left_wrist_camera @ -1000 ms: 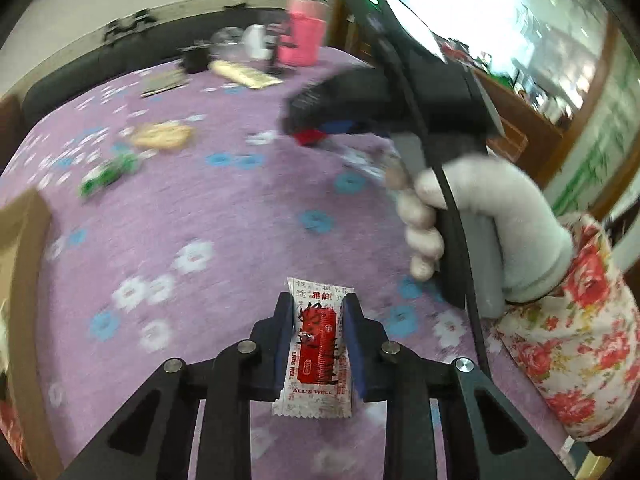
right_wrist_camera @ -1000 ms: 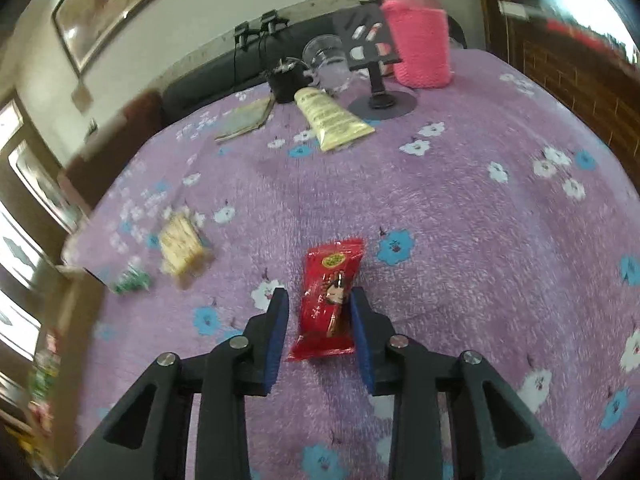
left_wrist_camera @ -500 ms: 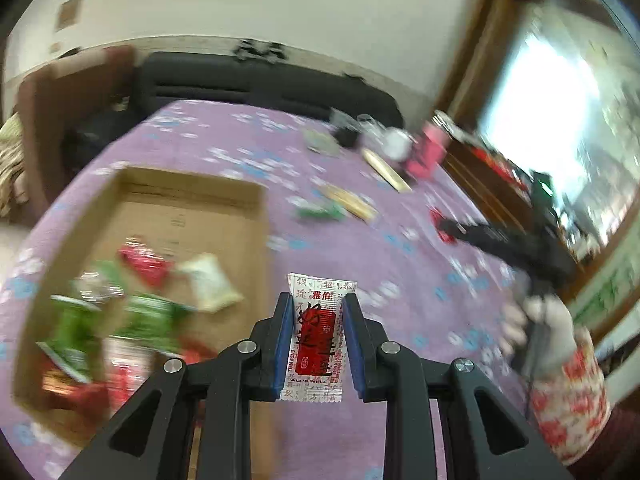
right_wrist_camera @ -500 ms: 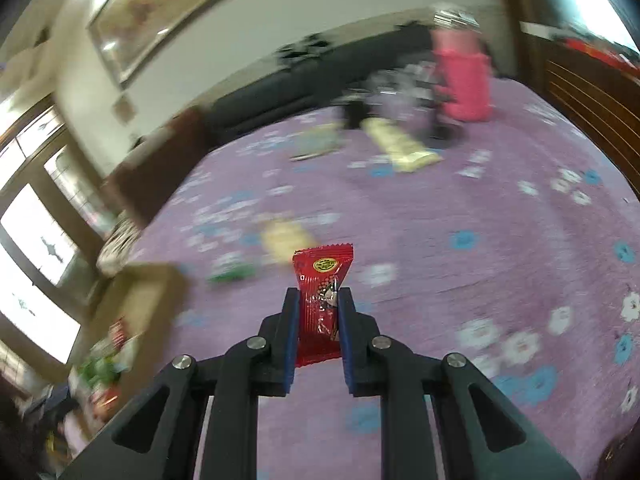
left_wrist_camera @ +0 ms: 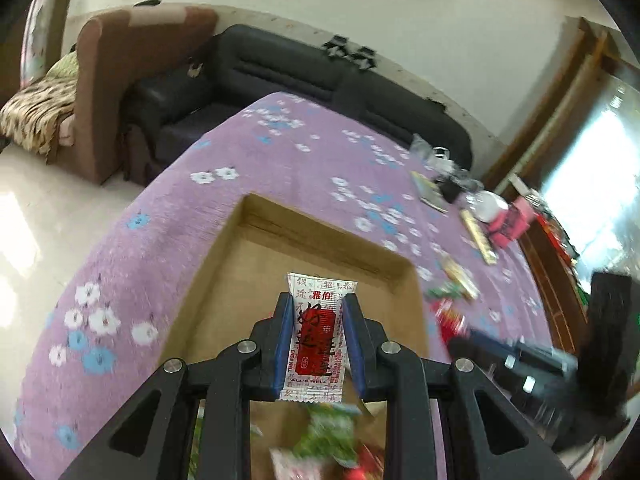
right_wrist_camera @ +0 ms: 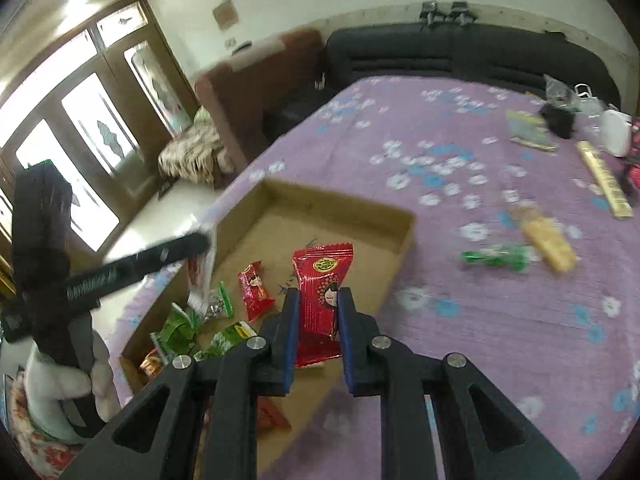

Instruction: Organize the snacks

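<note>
Over the cardboard box [right_wrist_camera: 404, 236], the left claw [left_wrist_camera: 316, 344] is clamped on a white-and-red sachet [left_wrist_camera: 318, 336] and the right claw [right_wrist_camera: 318, 336] on a red packet [right_wrist_camera: 320, 292]. Several snacks already lie inside; a green packet [right_wrist_camera: 496, 259] and a yellow one [right_wrist_camera: 550, 242] remain on the purple desk [right_wrist_camera: 480, 320].

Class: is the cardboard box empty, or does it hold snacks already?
Not empty. Several wrapped snacks lie at one end of the cardboard box; the far end is bare.

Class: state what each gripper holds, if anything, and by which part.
Left gripper: white-and-red sachet, clamped by its long side edges. Right gripper: red snack packet, clamped across its lower half.
</note>
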The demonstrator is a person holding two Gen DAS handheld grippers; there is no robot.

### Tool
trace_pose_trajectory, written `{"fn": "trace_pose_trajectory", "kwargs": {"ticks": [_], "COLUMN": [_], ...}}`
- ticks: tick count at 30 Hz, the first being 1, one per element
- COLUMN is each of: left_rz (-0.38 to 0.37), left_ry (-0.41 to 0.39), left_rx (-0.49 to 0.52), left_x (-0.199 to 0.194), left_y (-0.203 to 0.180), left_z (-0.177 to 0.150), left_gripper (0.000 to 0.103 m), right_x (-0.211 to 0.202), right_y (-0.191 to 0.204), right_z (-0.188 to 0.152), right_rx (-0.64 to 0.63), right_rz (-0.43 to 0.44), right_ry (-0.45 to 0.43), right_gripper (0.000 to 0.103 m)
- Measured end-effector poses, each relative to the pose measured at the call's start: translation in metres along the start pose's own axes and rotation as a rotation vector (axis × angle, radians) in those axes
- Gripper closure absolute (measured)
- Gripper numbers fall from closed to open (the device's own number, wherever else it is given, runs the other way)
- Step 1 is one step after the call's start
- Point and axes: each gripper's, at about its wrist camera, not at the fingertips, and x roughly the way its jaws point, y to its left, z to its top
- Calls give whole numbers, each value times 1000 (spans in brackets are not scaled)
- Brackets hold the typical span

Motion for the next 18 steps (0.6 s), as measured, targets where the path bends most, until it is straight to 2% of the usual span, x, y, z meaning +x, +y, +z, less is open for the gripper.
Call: {"fn": "trace_pose_trajectory", "kwargs": {"ticks": [7, 9, 11, 13, 15, 17, 18], "left_rz": [50, 47, 38, 37, 24, 17, 18], "left_ry": [47, 51, 47, 33, 12, -14, -37], "left_rx": [-28, -61, -73, -55, -47, -57, -57], "left_x": [32, 33, 31, 22, 8, -11, -25], "left_y": [19, 24, 26, 22, 16, 7, 1], "left_z": [11, 10, 9, 8, 6, 6, 6], "left_gripper": [75, 66, 53, 48, 44, 31, 28], "right_x": [51, 56, 56, 53, 43, 28, 16], "right_y": [10, 13, 12, 10, 9, 6, 3], "right_z": [7, 7, 6, 7, 8, 8, 8], "right_rx": [0, -7, 5, 18, 17, 16, 16], "right_rz": [-31, -28, -24, -17, -23, -25, -25], "right_ry": [74, 78, 63, 54, 33, 8, -9], "right_gripper": [85, 84, 84, 83, 83, 82, 82]}}
